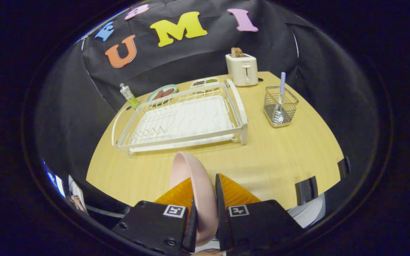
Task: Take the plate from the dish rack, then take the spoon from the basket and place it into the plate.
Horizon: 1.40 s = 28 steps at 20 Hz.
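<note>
The pink plate (195, 177) is held on edge, clamped between both fingers of the hand-held gripper (205, 199) above the tabletop (279, 156), clear of the dish rack (183, 121), presumably to be set down before the spoon (281, 96) is fetched from the basket (280, 106).

the plate's (194, 177) lower part is hidden between the gripper's (205, 185) fingers; at two o'clock the spoon's (280, 99) bowl blurs behind the basket (280, 106) wires.

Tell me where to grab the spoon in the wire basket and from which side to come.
Grip the blue-and-white handle from above: it stands upright out of the basket, while the bowl sits low behind the wires. The gripper is shut on the pink plate, so set that down first.
</note>
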Motion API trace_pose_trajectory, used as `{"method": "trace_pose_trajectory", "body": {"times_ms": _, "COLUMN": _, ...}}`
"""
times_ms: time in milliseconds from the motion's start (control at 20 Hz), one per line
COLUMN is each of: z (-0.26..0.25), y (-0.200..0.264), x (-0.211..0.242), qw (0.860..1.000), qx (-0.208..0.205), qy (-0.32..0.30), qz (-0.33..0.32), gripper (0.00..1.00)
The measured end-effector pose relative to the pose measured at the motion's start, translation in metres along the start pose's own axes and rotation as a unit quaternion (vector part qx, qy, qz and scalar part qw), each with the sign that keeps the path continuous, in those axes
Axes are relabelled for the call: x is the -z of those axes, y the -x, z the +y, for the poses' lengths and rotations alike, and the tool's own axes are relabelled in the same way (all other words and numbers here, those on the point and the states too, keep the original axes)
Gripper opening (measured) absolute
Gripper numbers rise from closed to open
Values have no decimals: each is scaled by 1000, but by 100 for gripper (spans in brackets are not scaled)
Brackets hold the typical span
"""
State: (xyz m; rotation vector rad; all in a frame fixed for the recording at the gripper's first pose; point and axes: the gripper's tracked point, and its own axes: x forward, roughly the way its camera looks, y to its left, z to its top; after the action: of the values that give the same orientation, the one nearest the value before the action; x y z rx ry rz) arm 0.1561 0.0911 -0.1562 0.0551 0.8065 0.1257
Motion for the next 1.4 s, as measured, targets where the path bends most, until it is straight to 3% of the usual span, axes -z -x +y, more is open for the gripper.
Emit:
{"method": "trace_pose_trajectory", "body": {"times_ms": 100, "z": -16, "y": -10, "x": 0, "qw": 999, "qx": 18, "qy": 3, "qz": -27, "gripper": 28}}
{"method": "trace_pose_trajectory", "body": {"times_ms": 300, "z": -30, "y": -38, "x": 12, "qw": 1000, "qx": 10, "qy": -17, "qz": -11, "gripper": 26}}
{"method": "trace_pose_trajectory", "body": {"times_ms": 600, "z": -45, "y": -47, "x": -1, "qw": 998, "qx": 10, "qy": -32, "qz": -48, "gripper": 25}}
{"method": "trace_pose_trajectory", "body": {"times_ms": 850, "z": -57, "y": -34, "x": -23, "qw": 993, "qx": 1, "qy": -18, "qz": -117, "gripper": 33}}
{"method": "trace_pose_trajectory", "body": {"times_ms": 1000, "z": -73, "y": -23, "x": -42, "qw": 984, "qx": 33, "qy": 23, "qz": -174, "gripper": 75}}
{"method": "trace_pose_trajectory", "body": {"times_ms": 1100, "z": -80, "y": -19, "x": -49, "qw": 979, "qx": 44, "qy": 36, "qz": -194, "gripper": 94}}
{"method": "trace_pose_trajectory", "body": {"times_ms": 1200, "z": -84, "y": -20, "x": -58, "qw": 977, "qx": 39, "qy": 21, "qz": -211, "gripper": 100}}
{"method": "trace_pose_trajectory", "body": {"times_ms": 1400, "z": -106, "y": -25, "x": -85, "qw": 970, "qx": 34, "qy": 24, "qz": -241, "gripper": 100}}
